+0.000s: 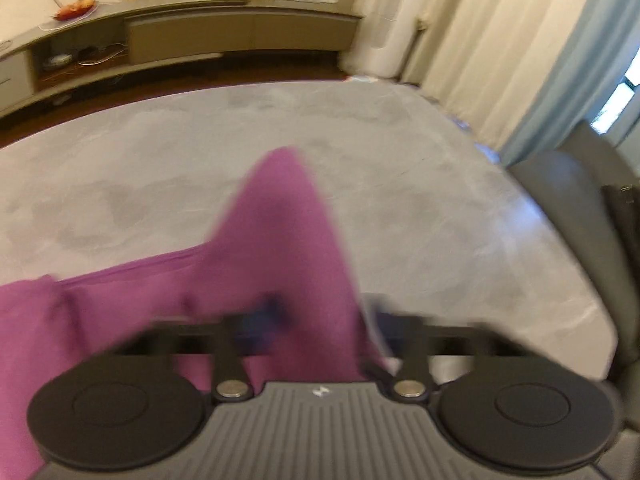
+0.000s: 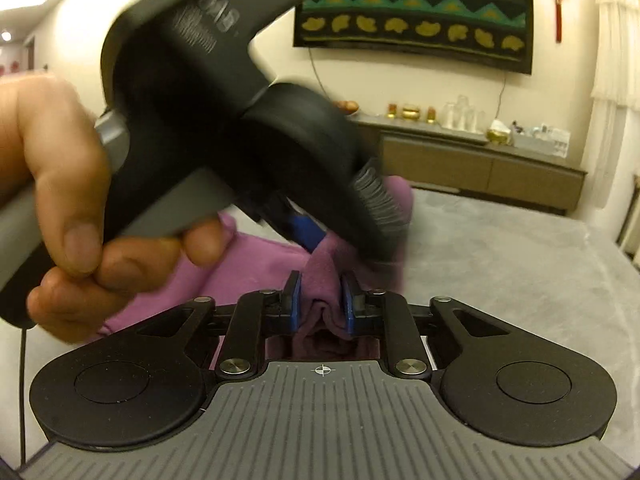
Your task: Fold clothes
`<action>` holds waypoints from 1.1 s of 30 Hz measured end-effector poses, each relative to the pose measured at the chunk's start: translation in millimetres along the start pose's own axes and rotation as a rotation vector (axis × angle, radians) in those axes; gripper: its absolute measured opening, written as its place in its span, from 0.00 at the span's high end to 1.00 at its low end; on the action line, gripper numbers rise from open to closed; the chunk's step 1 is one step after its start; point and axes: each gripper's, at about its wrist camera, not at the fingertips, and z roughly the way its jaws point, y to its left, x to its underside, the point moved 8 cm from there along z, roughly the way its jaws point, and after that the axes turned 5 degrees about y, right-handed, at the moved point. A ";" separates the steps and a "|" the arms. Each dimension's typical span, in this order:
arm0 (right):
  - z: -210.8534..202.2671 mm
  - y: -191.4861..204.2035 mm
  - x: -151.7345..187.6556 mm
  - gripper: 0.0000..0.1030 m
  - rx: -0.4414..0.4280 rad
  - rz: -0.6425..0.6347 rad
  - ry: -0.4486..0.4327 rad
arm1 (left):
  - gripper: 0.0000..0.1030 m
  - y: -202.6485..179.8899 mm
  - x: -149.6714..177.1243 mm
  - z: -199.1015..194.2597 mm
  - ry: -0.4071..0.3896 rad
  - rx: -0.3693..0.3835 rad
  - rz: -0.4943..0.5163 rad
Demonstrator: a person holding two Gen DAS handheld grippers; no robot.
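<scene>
A purple garment (image 1: 272, 248) lies bunched on the grey table (image 1: 440, 184). In the left wrist view it drapes over my left gripper (image 1: 320, 312) and hides the fingertips; the view is blurred. In the right wrist view my right gripper (image 2: 320, 308) is shut on a fold of the purple garment (image 2: 324, 280) between its blue pads (image 2: 295, 304). The left gripper (image 2: 308, 236), held in a hand (image 2: 60, 184), crosses just above and also bites the cloth with its blue tips.
A low sideboard (image 1: 240, 28) with bowls and glasses stands beyond the table's far edge. Curtains (image 1: 500, 60) hang at the right. A grey chair (image 1: 580, 208) sits by the table's right edge. A dark patterned wall hanging (image 2: 416, 4) is above the sideboard.
</scene>
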 end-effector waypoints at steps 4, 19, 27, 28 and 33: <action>-19.7 7.4 -8.8 0.45 -0.128 0.058 -0.066 | 0.86 43.3 11.1 -60.0 -0.124 0.058 -0.071; 34.6 91.7 32.5 0.54 -0.325 -0.087 0.182 | 0.35 215.5 139.1 -108.4 -0.299 0.070 -0.542; 43.9 -9.6 14.5 0.56 -0.172 0.223 0.234 | 0.39 167.6 127.6 -97.3 -0.291 0.106 -0.478; 40.3 -16.9 13.0 0.56 -0.224 0.297 0.235 | 0.37 167.7 123.4 -96.0 -0.287 0.083 -0.479; 29.4 -21.5 8.9 0.56 -0.415 0.484 0.236 | 0.29 176.6 106.4 -93.8 -0.261 0.001 -0.540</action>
